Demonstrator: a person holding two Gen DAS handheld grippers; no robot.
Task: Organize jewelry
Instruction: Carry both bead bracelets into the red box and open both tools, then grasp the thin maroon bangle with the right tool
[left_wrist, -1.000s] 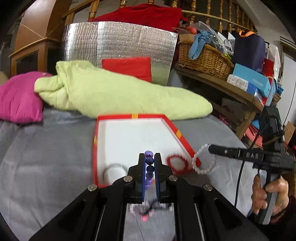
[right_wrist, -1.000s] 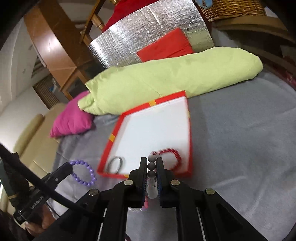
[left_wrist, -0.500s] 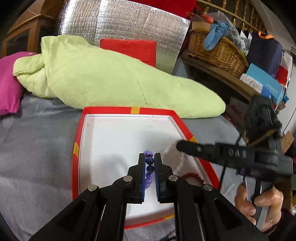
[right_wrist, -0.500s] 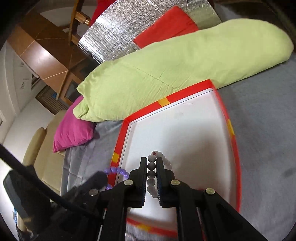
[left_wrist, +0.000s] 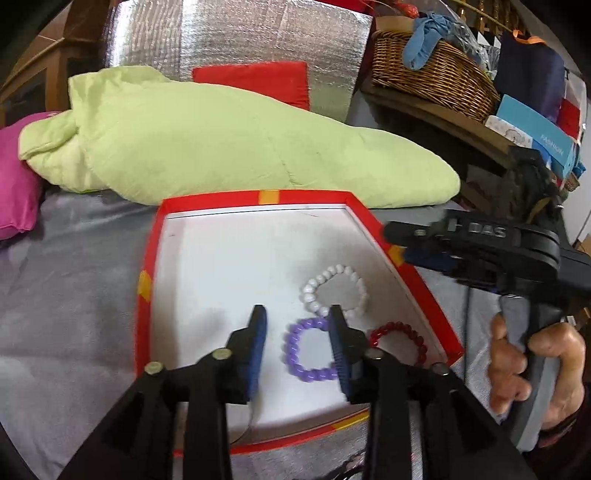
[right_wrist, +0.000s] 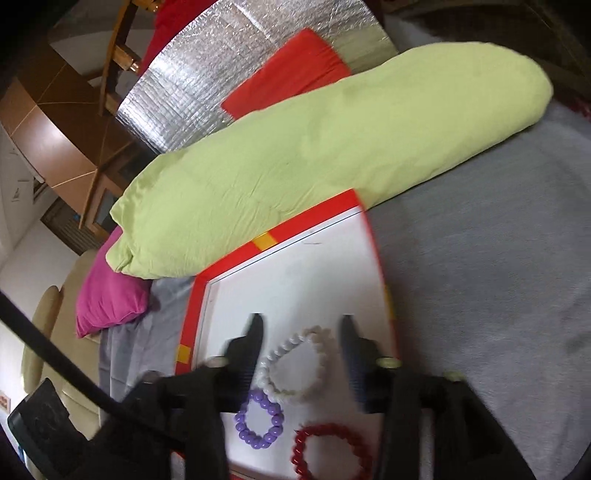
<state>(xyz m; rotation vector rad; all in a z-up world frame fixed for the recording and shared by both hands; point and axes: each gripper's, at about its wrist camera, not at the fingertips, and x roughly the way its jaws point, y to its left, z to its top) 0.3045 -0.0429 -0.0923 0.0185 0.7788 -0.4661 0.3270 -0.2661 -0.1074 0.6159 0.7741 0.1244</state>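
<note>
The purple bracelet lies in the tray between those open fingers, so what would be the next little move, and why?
Probably lift the left gripper straight up and back. Its jaws stand wide open, and the purple bracelet lies flat on the white floor of the red tray, beside the white bracelet and the red bracelet. The right gripper is open too.

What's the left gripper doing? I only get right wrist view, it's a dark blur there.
Observer: The left gripper is open. The purple bead bracelet lies loose in the red tray between its fingers.
Operator: Right gripper from outside?
Observer: The right gripper has its tips at the tray's right rim, clear of the white bead bracelet.
Operator: Anything hidden?
Observer: A thin ring peeks out behind the left finger, mostly covered.
</note>
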